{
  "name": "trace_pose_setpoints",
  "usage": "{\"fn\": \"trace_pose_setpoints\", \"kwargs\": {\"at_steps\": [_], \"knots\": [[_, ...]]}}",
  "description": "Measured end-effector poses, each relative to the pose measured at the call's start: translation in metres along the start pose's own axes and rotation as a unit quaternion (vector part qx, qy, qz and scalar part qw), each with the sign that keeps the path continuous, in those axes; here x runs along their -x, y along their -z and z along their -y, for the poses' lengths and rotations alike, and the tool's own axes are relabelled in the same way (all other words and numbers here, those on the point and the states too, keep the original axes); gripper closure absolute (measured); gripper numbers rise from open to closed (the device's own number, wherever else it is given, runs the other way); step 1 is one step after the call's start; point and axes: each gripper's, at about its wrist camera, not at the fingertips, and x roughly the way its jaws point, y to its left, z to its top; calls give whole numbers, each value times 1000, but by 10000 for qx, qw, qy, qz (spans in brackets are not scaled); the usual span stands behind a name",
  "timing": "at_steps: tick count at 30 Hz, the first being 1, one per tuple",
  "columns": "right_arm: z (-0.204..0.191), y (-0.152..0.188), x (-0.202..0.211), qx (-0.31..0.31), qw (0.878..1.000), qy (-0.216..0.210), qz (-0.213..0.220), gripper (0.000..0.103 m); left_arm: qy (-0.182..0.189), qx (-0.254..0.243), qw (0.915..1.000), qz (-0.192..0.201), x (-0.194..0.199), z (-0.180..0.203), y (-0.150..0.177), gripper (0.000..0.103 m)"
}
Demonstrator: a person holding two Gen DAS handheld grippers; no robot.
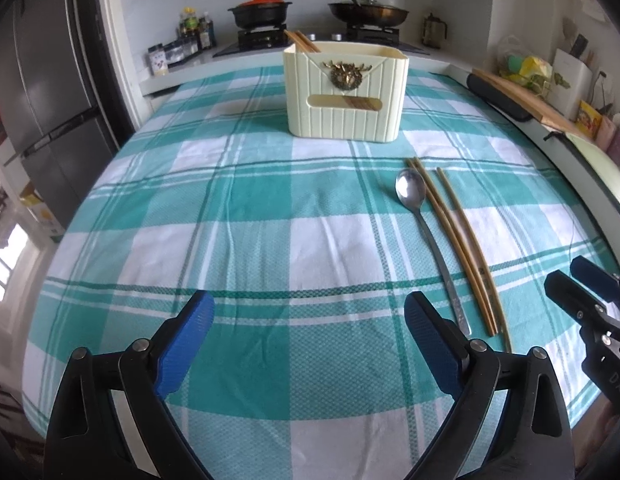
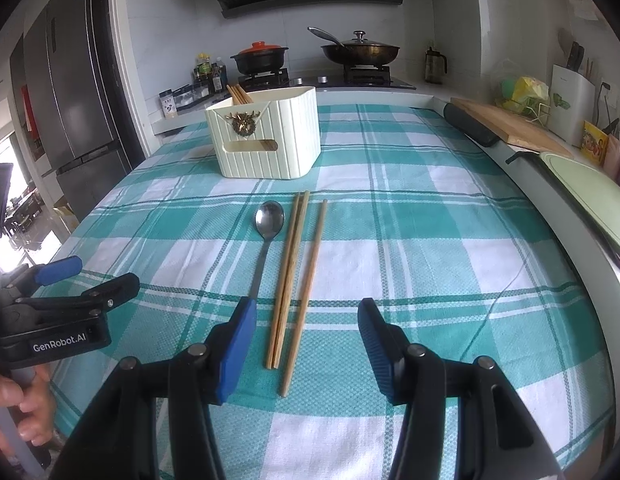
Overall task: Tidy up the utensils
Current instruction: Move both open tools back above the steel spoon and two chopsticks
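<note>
A cream utensil holder stands on the far part of the checked tablecloth, with wooden chopsticks sticking out of its left corner. A metal spoon lies on the cloth, and three loose chopsticks lie just right of it. My right gripper is open above their near ends, which lie between its blue pads untouched. My left gripper hovers open over bare cloth, left of the spoon's handle.
A stove with a black pot and a lidded pan stands behind the table. A wooden cutting board and a pale green tray line the right edge. A grey fridge is at the left. A hand grips the left tool.
</note>
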Motion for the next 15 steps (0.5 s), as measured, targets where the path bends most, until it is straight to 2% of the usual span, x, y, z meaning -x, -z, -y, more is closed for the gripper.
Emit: {"fn": "trace_pose_setpoints", "kwargs": {"at_steps": [4, 8, 12, 15], "knots": [[7, 4, -5, -99, 9999, 49, -84, 49, 286, 107, 9994, -164, -10, 3, 1, 7], [12, 6, -9, -155, 9998, 56, -127, 49, 629, -27, 9976, -272, -23, 17, -11, 7], [15, 6, -9, -187, 9997, 61, -108, 49, 596, -302, 9976, -175, -38, 33, -33, 7], [19, 7, -8, -229, 9997, 79, -97, 49, 618, -378, 9969, -305, -56, 43, -47, 7]]}}
